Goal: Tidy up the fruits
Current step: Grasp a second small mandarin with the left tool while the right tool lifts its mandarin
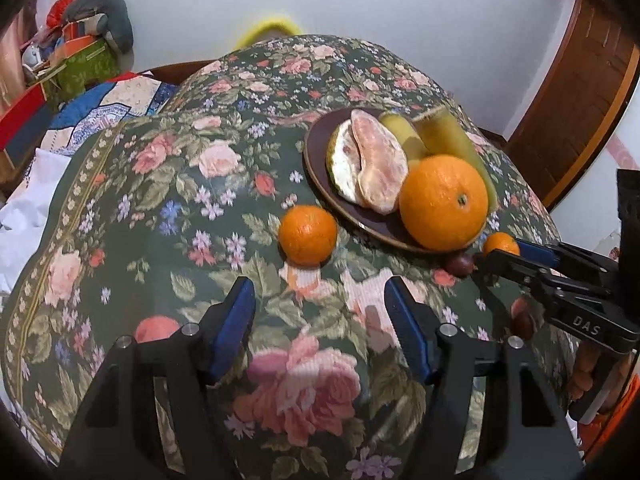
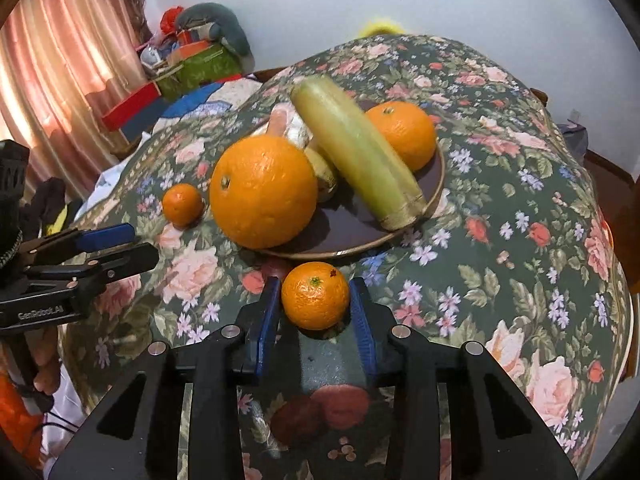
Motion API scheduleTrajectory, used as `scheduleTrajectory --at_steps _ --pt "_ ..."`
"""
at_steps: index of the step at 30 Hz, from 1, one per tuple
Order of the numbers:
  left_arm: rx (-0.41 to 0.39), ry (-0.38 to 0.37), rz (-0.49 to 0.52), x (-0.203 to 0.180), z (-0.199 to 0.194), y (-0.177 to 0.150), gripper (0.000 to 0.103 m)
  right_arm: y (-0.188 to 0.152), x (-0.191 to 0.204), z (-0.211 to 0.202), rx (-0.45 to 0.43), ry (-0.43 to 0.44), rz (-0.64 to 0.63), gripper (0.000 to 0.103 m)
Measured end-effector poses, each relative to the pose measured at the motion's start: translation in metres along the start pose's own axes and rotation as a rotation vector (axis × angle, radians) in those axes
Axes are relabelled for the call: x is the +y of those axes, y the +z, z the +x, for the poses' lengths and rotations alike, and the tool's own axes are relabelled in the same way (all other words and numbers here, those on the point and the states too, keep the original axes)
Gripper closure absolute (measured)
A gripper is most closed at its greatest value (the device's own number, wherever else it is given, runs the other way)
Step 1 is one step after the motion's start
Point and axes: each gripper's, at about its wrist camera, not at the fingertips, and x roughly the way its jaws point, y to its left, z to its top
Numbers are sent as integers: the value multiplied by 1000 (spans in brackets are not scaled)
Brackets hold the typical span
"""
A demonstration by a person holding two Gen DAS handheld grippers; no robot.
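Right gripper (image 2: 316,300) bracketed a small mandarin (image 2: 315,295) on the floral tablecloth (image 2: 500,240), pads beside it, contact unclear. Left gripper (image 1: 320,320) hung wide open, empty, near another mandarin (image 1: 307,235) beside the fruit plate (image 2: 434,184).

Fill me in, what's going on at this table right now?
Fruit is being gathered onto the brown plate, which already holds a big orange, a pomelo piece and green stalks. The right gripper brackets a small mandarin just short of the plate. The left gripper is open and empty, facing another mandarin on the floral tablecloth.
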Motion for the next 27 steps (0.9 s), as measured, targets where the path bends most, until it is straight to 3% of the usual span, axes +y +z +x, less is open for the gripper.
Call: scheduleTrajectory --at_steps 13,15,22,27 --pt "-14 23 32 3 21 23 36 22 -16 -5 -77 -12 36 71" --pt "-7 28 30 4 26 23 39 25 -16 -4 -80 -7 35 71" --pt "17 -9 18 8 36 21 67 28 -11 6 -73 -5 6 71" --pt "-15 -22 23 3 27 26 67 28 -13 6 -77 0 5 71"
